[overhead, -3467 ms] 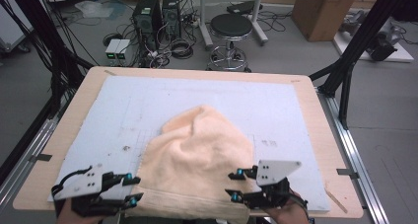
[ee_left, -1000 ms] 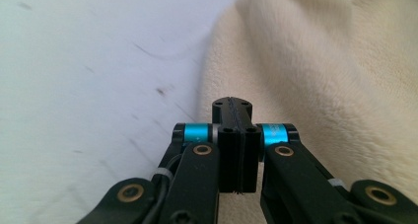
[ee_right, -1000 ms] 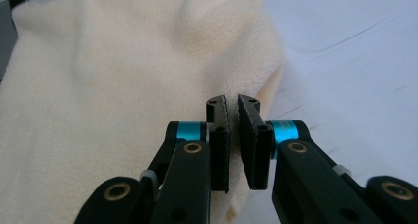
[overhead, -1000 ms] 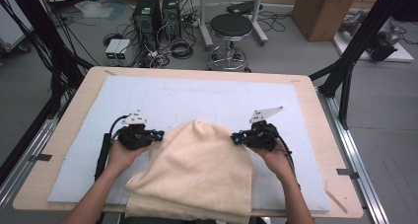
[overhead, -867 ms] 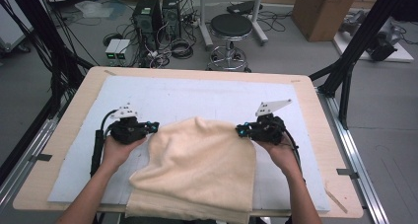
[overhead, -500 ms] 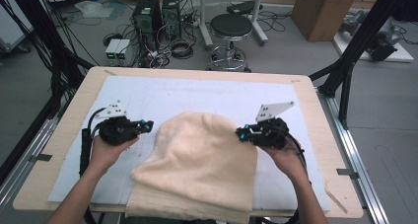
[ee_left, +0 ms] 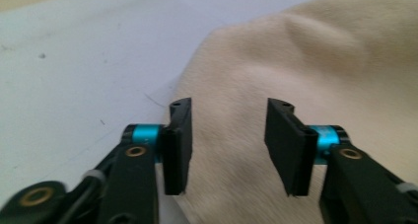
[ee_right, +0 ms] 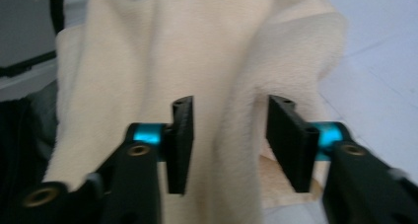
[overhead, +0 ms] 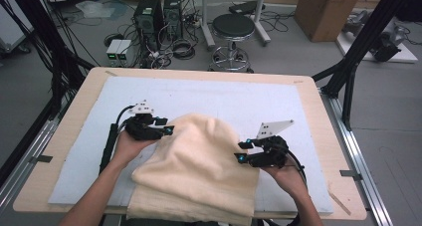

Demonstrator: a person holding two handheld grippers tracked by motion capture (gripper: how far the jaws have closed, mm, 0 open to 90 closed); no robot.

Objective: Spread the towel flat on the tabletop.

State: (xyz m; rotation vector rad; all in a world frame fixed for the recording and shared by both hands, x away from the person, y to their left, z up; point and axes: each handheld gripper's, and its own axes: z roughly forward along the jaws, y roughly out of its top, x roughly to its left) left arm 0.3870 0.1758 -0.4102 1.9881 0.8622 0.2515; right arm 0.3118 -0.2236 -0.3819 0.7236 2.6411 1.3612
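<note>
Left gripper [overhead: 168, 127] and right gripper [overhead: 242, 152] have just spread, flanking the towel [overhead: 199, 171] — released, folded over once; smoothing or another fold probably remains.

A cream towel [overhead: 196, 173] lies in a loose, bunched heap on the pale blue mat [overhead: 209, 94] that covers the wooden table [overhead: 303, 81]; its near edge hangs over the front of the table. The left gripper [overhead: 166, 126], held in the person's left hand [overhead: 127, 146], sits at the towel's upper left edge, fingers pointing toward the cloth. The right gripper [overhead: 240, 151], in the right hand [overhead: 286, 178], sits at the towel's right edge, fingers likewise toward the cloth. Both sets of fingers have just been opening. Whether either touches the cloth cannot be told. Beyond the table stand a black stool [overhead: 234, 27], computer towers [overhead: 159, 12] and a cardboard box [overhead: 331, 9].
</note>
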